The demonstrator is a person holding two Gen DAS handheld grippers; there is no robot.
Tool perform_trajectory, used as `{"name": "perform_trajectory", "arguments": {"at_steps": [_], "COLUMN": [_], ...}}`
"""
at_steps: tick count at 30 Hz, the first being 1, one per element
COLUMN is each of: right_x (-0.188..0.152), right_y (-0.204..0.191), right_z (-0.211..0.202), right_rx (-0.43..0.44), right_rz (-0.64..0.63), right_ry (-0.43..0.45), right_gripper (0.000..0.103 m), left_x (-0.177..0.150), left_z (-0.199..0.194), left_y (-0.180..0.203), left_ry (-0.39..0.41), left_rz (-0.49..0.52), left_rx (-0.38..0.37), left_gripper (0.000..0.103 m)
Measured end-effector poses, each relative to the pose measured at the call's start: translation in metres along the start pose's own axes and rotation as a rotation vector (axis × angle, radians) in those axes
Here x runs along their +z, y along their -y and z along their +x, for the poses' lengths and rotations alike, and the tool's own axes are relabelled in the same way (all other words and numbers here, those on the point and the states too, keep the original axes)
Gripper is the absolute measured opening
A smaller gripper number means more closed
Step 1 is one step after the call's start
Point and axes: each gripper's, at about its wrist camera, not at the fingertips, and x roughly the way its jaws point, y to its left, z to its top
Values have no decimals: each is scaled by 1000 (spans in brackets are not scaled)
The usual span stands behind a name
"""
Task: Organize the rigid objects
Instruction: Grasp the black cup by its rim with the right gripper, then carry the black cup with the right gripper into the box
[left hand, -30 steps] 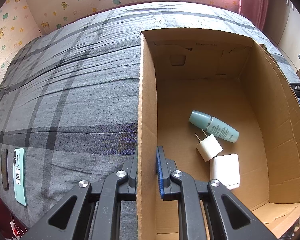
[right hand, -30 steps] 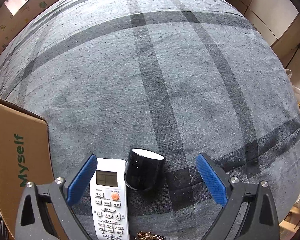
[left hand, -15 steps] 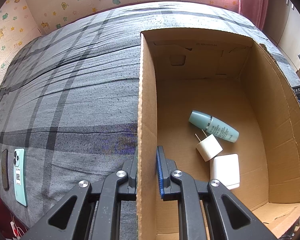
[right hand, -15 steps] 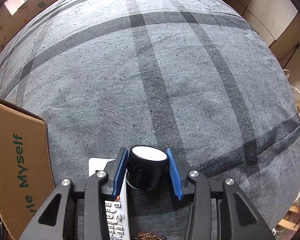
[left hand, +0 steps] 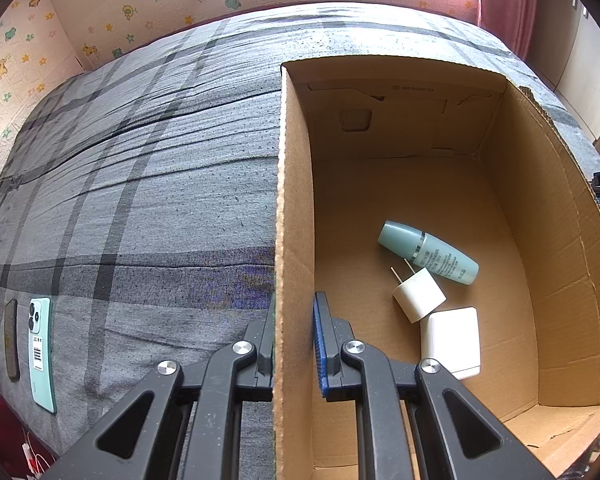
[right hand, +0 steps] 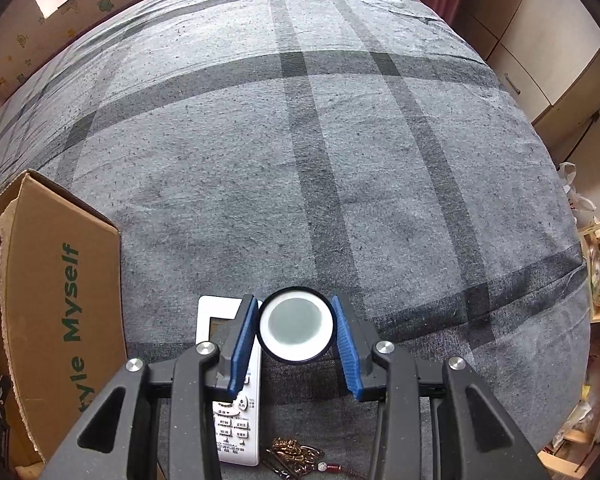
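Observation:
My left gripper (left hand: 294, 334) is shut on the left wall of the open cardboard box (left hand: 294, 208), one finger outside, one inside. Inside the box lie a teal bottle (left hand: 428, 252), a white plug adapter (left hand: 418, 294) and a white charger block (left hand: 452, 338). My right gripper (right hand: 296, 330) is shut on a black cylinder with a white end face (right hand: 296, 326), lifted off the bed with its end turned toward the camera. A white remote control (right hand: 230, 400) lies under the left finger. The box also shows in the right wrist view (right hand: 60, 300), at the left.
The grey plaid bed cover (right hand: 300, 140) fills both views. A teal phone (left hand: 40, 352) and a dark slim object (left hand: 11, 338) lie near the bed's left edge. A bronze keychain (right hand: 296, 454) lies beside the remote. Cabinets stand beyond the bed's right edge.
My right gripper closed on the black cylinder, then lifted and tilted it so its white end faces the camera. The left gripper has not moved.

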Motion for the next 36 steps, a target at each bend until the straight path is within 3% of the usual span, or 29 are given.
{"name": "perform_trajectory", "arguments": {"at_steps": [13, 36], "right_x": [-6, -11], "right_y": [-3, -70], "right_z": [-43, -124], "right_rx": [16, 72], "right_rz": [-41, -205], "right_ry": [53, 150], "right_gripper": [41, 41], "left_x": [-1, 0], "left_z": [-2, -3], "left_y": [3, 1], "left_ry": [2, 2], "left_rz": [2, 0], "left_rx": [4, -1], "left_gripper": [14, 14]}}
